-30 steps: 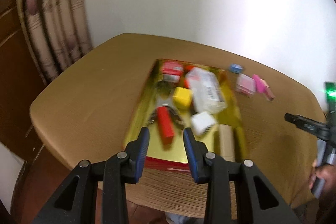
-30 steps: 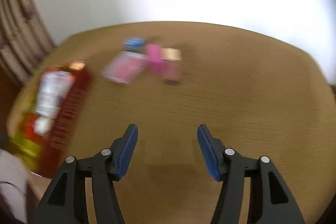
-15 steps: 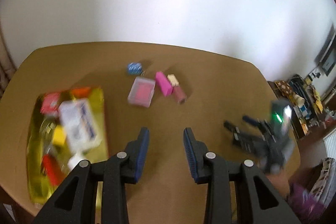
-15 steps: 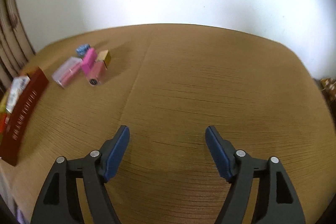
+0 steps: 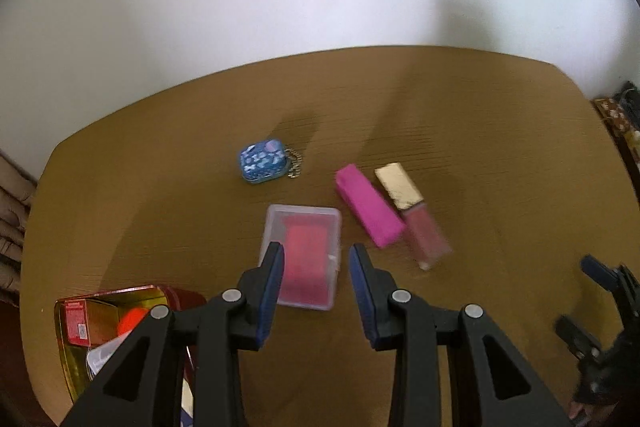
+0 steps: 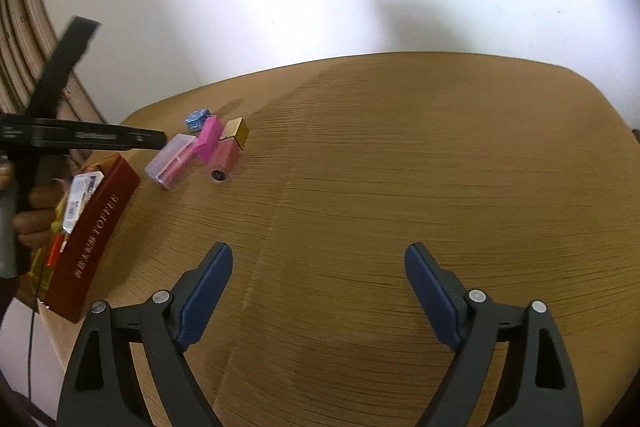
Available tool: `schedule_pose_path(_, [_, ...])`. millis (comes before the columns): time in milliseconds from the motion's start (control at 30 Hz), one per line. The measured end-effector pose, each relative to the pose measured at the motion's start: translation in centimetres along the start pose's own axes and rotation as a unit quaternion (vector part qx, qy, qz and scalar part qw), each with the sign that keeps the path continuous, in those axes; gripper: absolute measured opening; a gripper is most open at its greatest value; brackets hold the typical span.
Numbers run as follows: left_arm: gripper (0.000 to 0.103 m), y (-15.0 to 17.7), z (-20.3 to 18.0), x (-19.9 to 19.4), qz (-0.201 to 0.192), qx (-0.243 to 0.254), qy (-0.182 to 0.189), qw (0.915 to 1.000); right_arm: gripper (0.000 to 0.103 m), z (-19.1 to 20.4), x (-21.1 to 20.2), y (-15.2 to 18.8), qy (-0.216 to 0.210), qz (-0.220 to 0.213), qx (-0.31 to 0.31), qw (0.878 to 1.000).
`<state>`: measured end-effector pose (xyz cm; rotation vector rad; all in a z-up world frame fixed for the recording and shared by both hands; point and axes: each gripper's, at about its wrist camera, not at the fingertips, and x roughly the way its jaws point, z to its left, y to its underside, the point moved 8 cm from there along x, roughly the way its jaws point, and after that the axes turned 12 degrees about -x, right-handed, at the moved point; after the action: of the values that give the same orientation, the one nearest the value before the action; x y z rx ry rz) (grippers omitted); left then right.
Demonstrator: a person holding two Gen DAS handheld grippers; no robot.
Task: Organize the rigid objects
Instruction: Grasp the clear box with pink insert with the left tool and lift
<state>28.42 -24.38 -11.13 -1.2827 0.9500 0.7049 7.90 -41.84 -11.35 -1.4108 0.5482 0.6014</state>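
**Four loose items left on the table, the tin partly filled**

Four small things lie loose on the brown table (image 5: pixel 460 115); none is in a gripper.

Nearest in the left wrist view, the left gripper (image 5: pixel 316 291) hangs over the clear plastic case (image 5: pixel 306 251) with a red insert. Its jaws stand at a narrow gap with nothing pressed between them, and the case shows through that gap, seemingly below the pads rather than between them. At seven o'clock of this view, the gold-lined red tin (image 5: pixel 68 359) already holds a red carton, an orange piece and some white packets, so part of the sorting looks done.

Further out, at about one o'clock from the case, the magenta block (image 5: pixel 368 209) lies touching the gold-capped lip gloss tube (image 5: pixel 416 215). Farthest, at eleven o'clock from the case, sits the blue patterned pouch (image 5: pixel 262 161) with a short chain, apart from the rest.

The right gripper (image 6: pixel 318 299) is over bare table, well away from the cluster at ten o'clock in its own view; its jaws are opening wide and are empty.

By my reading, all four items have yet to go into the tin, the case probably first.
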Motion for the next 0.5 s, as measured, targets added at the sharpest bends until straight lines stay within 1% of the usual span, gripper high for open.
schedule_pose_path(133, [0.035,-0.3,0.3,1.1,0.005,0.004,0.008,0.9999,0.088,0.2,0.1,0.0,-0.01,0.001,0.001,1.0])
schedule_pose_path(167, [0.035,-0.3,0.3,1.4,0.008,0.006,0.007,0.9999,0.088,0.3,0.1,0.0,-0.011,0.003,-0.001,1.0])
schedule_pose_path(233, [0.035,-0.3,0.8,2.0,0.009,0.011,-0.009,0.9999,0.088,0.5,0.3,0.1,-0.011,0.006,-0.003,1.0])
schedule_pose_path(300, [0.036,0.0,0.7,2.8,0.029,0.018,0.006,0.9994,0.088,0.6,0.4,0.1,-0.012,0.007,-0.003,1.0])
schedule_pose_path(367, [0.036,-0.2,1.1,2.8,0.019,0.019,-0.002,0.9996,0.089,0.6,0.3,0.2,-0.013,0.007,-0.003,1.0])
schedule_pose_path(433, [0.036,-0.6,1.2,3.1,0.02,0.017,0.005,0.9996,0.089,0.5,0.1,0.3,-0.014,0.01,-0.003,1.0])
schedule_pose_path(467, [0.036,-0.4,1.2,3.3,0.029,0.016,0.013,0.9994,0.089,0.5,0.2,0.3,-0.014,0.01,-0.003,1.0])
schedule_pose_path(500, [0.037,-0.5,1.3,3.4,0.026,0.019,0.01,0.9994,0.09,0.5,0.3,0.3,-0.013,0.011,-0.004,1.0])
